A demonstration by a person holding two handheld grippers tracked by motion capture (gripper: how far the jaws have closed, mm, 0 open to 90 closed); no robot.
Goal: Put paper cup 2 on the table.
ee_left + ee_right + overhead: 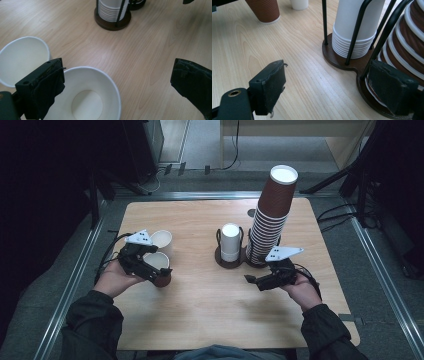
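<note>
Apparently two cups are out: left gripper [117, 82], jaws wide, straddles the near brown cup [87, 100]. Right gripper [332, 87] is open and empty near the brown cup stack [272, 215].

Brown cup [161, 270] upright beside white cup [161, 240]

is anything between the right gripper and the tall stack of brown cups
Nothing visible is. The right gripper is open beside the stack of brown cups, with bare table in front of its jaws. The holder's black wire posts ring the stack's bottom, so a grab low down would meet them.
</note>
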